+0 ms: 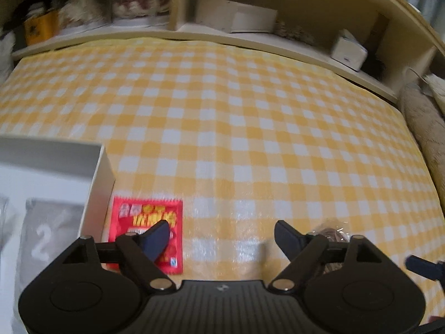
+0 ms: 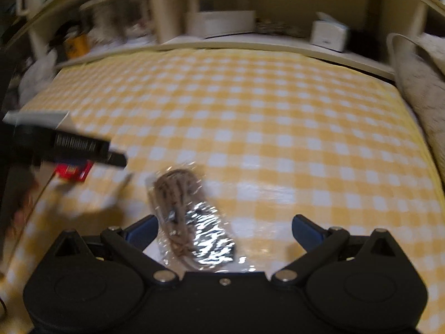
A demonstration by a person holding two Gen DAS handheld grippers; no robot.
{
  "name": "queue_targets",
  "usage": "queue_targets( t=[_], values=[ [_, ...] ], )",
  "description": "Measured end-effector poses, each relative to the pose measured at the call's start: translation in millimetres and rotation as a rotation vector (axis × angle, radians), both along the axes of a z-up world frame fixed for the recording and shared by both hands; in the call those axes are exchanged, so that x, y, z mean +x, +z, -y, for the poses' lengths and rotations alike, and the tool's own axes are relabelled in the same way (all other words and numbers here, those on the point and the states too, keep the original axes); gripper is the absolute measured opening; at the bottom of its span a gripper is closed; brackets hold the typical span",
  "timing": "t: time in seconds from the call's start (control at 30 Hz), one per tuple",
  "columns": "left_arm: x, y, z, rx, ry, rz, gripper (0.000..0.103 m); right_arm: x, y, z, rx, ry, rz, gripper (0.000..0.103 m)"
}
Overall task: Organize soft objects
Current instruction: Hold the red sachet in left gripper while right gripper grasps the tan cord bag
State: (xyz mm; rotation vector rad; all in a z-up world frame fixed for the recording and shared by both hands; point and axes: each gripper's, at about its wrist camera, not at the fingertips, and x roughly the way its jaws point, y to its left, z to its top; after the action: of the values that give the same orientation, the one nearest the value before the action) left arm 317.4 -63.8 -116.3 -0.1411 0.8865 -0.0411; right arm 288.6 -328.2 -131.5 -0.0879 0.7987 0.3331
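Gingham cloth (image 2: 278, 128), yellow and white, covers the table under both your grippers. Your right gripper (image 2: 224, 229) is spread wide and grasps nothing; a clear-wrapped brown bundle (image 2: 189, 211) lies on the cloth between its fingers, nearer the left one, long axis running away from you and leaning slightly left at the far end. Your left gripper (image 1: 222, 236) is likewise released, hovering over the cloth. A red snack sachet (image 1: 147, 231) lies flat under its left finger, just beside a white box (image 1: 100, 183) holding a grey pouch (image 1: 47, 239) marked 2.
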Motion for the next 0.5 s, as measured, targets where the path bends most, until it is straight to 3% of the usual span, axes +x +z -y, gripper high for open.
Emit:
queue_targets(
  t=[0.17,0.33,0.5],
  values=[
    [6,15,-11,0.045,-0.133,-0.012,0.083,9,-16,-8,-0.023,0.039,-0.023,0.103],
    [12,16,-10,0.105,-0.196,-0.104,0.081,8,-22,-8,-0.042,0.04,-0.046,0.103],
    [17,1,5,0.292,-0.202,-0.141,0.064,8,-22,-7,-0.038,0.032,-0.055,0.103]
  ],
)
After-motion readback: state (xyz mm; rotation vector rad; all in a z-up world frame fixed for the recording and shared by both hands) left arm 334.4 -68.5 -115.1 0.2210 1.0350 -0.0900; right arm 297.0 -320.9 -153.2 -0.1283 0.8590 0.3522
